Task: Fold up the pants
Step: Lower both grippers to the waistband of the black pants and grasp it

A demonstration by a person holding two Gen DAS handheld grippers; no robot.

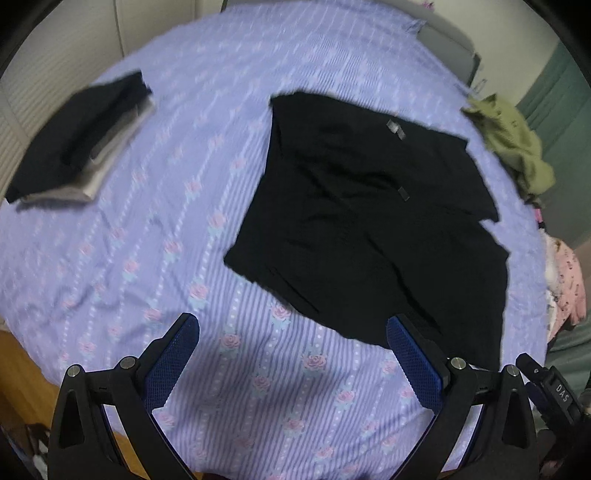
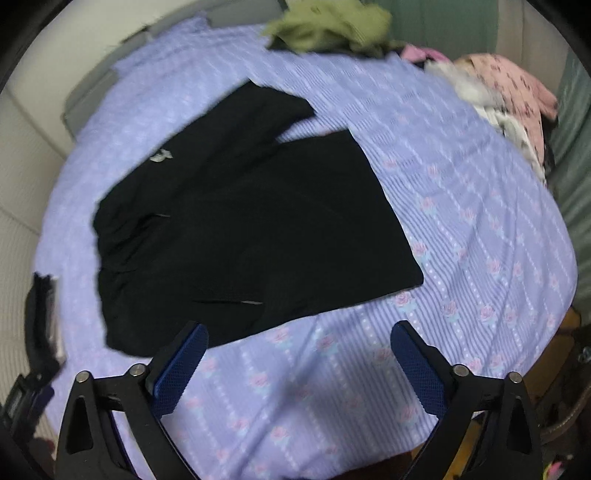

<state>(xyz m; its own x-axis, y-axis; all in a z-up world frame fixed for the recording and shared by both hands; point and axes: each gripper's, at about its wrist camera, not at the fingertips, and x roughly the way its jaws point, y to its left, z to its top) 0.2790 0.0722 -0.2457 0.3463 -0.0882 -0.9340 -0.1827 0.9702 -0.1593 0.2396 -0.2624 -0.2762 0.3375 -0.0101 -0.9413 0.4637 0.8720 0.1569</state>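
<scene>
Lilac bedsheet (image 1: pixel 155 206): striped cotton-like fabric printed with pink roses, spread beneath both grippers and filling most of each view.
Folded stack (image 1: pixel 79 142): dark garment on top of grey ones, lying on the sheet well ahead and left of the left jaws, apart from everything else.
Olive garment (image 1: pixel 513 144): crumpled heap at the sheet's far right edge in the left view; same heap (image 2: pixel 332 26) straight ahead at the far edge in the right view.
Pink patterned clothes (image 2: pixel 509 88): bunched with something white, ahead and right of the right jaws.
In the way: nothing lying between either pair of jaws and the pants, only bare sheet.
Black pants (image 1: pixel 373 221): spread flat on the sheet, lightly wrinkled, ahead and right of the left jaws, near hem reaching the tip of the right-side finger.
Pants, right view (image 2: pixel 240 221): ahead and left of the right jaws, one leg lapped partly over the other, small grey logo near the far left, near edge just at the left-side fingertip.
Left gripper (image 1: pixel 291 328): jaws spread wide, blue pads facing inward, nothing held.
Right gripper (image 2: pixel 299 332): jaws likewise wide apart and empty, hovering over bare sheet.
</scene>
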